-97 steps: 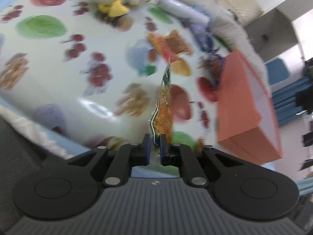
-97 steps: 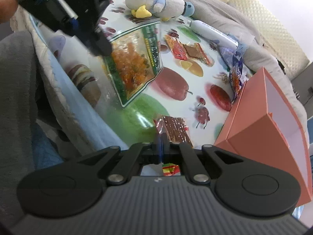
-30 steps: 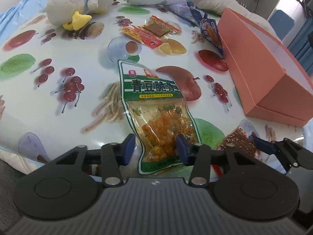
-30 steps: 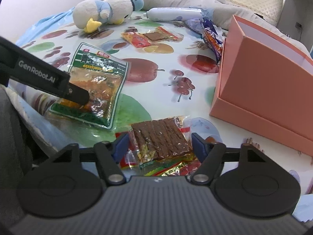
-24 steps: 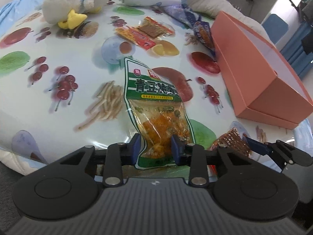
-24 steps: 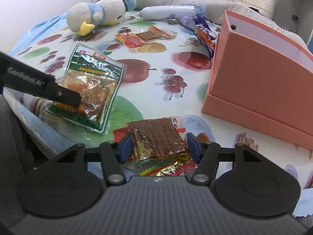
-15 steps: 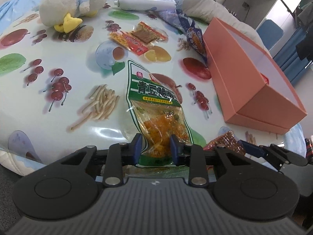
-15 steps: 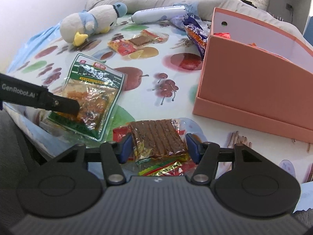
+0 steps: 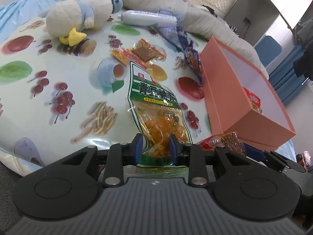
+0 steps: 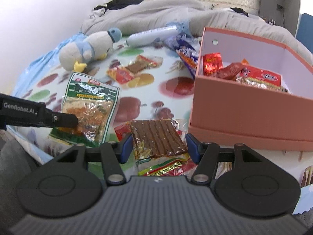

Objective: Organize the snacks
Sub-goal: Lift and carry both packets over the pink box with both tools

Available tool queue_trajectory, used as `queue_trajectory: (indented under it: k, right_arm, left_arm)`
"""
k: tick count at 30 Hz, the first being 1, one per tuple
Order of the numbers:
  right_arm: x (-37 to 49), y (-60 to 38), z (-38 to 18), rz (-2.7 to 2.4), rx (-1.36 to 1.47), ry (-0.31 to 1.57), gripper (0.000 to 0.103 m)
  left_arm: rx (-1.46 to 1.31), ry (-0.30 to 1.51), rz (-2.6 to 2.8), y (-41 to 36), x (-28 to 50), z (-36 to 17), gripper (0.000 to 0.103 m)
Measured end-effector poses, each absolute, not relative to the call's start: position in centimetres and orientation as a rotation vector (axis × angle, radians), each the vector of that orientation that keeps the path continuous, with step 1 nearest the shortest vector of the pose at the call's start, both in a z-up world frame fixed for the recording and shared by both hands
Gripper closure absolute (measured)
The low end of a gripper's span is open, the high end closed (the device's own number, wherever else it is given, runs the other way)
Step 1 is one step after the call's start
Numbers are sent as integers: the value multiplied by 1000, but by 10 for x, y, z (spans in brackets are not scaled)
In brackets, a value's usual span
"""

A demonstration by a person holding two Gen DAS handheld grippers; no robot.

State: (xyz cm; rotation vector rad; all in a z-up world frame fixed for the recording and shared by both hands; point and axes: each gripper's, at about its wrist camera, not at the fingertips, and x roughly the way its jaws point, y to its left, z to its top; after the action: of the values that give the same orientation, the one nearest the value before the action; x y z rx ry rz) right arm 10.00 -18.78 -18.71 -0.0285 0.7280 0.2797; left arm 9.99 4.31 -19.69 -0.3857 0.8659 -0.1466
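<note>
My left gripper point(image 9: 156, 146) is shut on the lower end of a green bag of orange pea snacks point(image 9: 156, 101). The bag tilts up off the fruit-print cloth point(image 9: 58, 74). In the right wrist view the same green bag point(image 10: 90, 101) hangs from a left fingertip point(image 10: 62, 120). My right gripper point(image 10: 158, 148) is shut on a clear pack of brown strips point(image 10: 156, 137), its pads on the two side edges. That brown pack point(image 9: 230, 141) shows low at the right in the left wrist view. A pink open box point(image 10: 244, 113) stands to the right and holds several red packets point(image 10: 254, 74).
A plush penguin point(image 9: 78, 17) and a white bottle point(image 9: 146, 17) lie at the far side. Small orange packets point(image 9: 137, 52) and a blue-purple bag point(image 9: 191, 58) lie near the pink box point(image 9: 244, 117). A grey blanket point(image 10: 156, 13) is heaped behind. The cloth's near edge runs just below both grippers.
The left jaws narrowed onto the green bag. Both grippers rose with their packs, so the bag's far end came off the cloth and the inside of the box came into view.
</note>
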Motion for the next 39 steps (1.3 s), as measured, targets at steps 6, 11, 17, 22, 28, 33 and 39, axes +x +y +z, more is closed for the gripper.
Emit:
queue_trajectory:
  k: [6,11,17,22,28,33,39]
  right_arm:
    - [101,-190,-163,263,-23,680,43]
    - [97,-196,-141,238,-33,618,43]
    - [94,-206,-120,215,-9,578,43]
    - [92,-222,-108,181,24,553,43]
    - [93,-243,-101,136,37,538,43]
    - [101,-263,-94,79,41,534,43]
    - [116,-285,-89,32,38,529,43]
  left_arm:
    - [-388,830,-170,41,99,-178,70]
    - [-387,788,-185,39,94,-158,70]
    - [-372,747,-201,33,89,-136,72]
    - [-358,724,-224,25,89,-123,74]
    - [-352,705,-255,10,95,-112,74]
    - [-343,685,-299,-10,107,-103,74]
    - [-330,667,-362,-40,131,-94,74]
